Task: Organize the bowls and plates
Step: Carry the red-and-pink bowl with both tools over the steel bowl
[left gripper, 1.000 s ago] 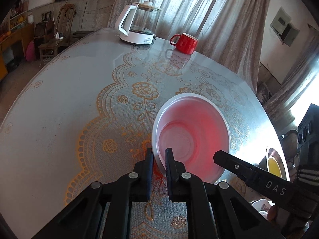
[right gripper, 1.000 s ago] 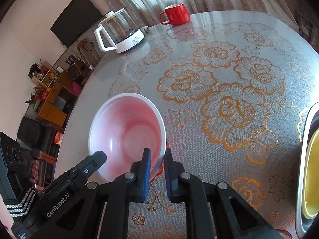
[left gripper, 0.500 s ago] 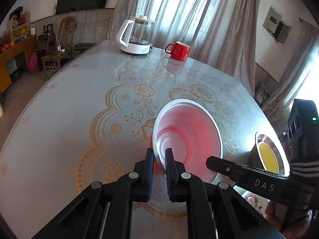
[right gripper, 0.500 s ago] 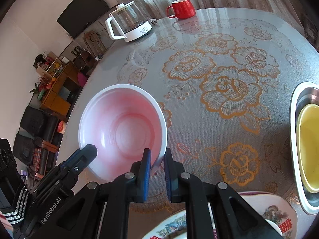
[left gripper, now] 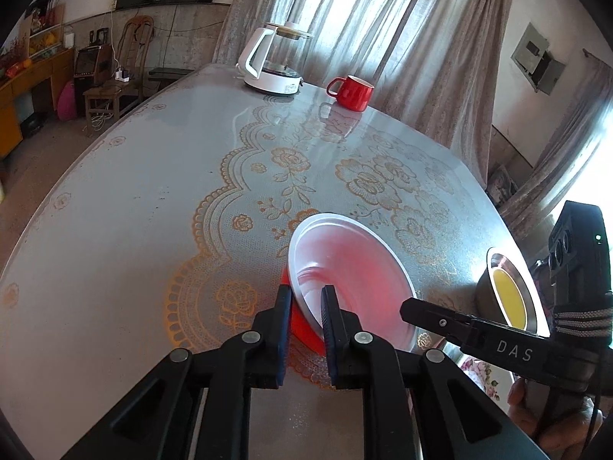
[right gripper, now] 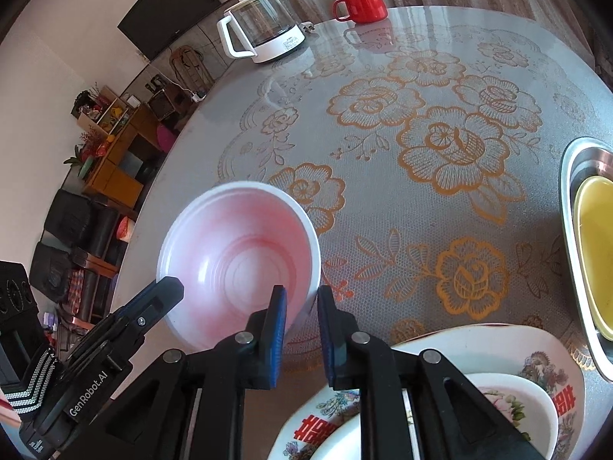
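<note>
Two grippers, left gripper and right gripper, have just slackened around the red bowl's rim; stacked dishes wait at five o'clock.

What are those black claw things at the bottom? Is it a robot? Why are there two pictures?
No robot: a person holds a two-finger grabber in each hand, each with a camera looking along its fingers. One picture comes from the left gripper, the other from the right gripper. Each has the rim of the pink bowl between its fingers, on opposite sides; the jaws have just been opening, so they seem to be letting go. The table also holds a kettle, a red mug, a steel bowl with a yellow bowl inside, and a flowered plate.
</note>
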Demonstrator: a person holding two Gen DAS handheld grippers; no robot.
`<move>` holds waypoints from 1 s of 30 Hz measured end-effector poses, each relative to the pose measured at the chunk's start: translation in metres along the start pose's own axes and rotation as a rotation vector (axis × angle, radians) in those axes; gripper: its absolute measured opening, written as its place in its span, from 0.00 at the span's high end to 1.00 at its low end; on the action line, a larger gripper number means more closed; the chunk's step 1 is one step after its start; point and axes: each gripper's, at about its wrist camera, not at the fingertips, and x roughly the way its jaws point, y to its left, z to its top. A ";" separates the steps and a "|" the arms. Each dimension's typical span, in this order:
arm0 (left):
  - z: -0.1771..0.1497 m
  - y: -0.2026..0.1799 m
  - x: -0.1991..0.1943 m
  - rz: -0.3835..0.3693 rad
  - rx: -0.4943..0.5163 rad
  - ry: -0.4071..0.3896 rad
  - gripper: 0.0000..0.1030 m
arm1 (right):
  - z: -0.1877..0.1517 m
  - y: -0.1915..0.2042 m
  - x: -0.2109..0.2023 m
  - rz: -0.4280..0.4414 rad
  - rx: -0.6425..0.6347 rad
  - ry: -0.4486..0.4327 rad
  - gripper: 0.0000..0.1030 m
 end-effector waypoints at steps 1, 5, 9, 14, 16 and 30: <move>0.000 0.002 0.001 0.005 -0.001 -0.002 0.82 | 0.000 0.000 0.001 -0.006 -0.002 -0.004 0.82; -0.002 0.007 0.005 -0.002 -0.018 0.002 0.78 | 0.002 0.001 0.003 -0.007 0.003 -0.013 0.81; -0.008 0.005 0.010 0.018 0.005 0.009 0.86 | 0.000 0.006 0.002 -0.008 -0.012 -0.036 0.84; -0.022 0.003 0.011 0.054 0.027 -0.008 0.88 | -0.007 0.013 0.006 -0.014 -0.033 -0.042 0.88; -0.025 0.001 0.008 0.067 0.031 -0.016 0.88 | -0.009 0.014 0.008 -0.024 -0.037 -0.049 0.88; -0.031 -0.003 -0.021 0.055 0.033 -0.060 0.90 | -0.018 0.013 -0.004 0.022 -0.017 -0.070 0.91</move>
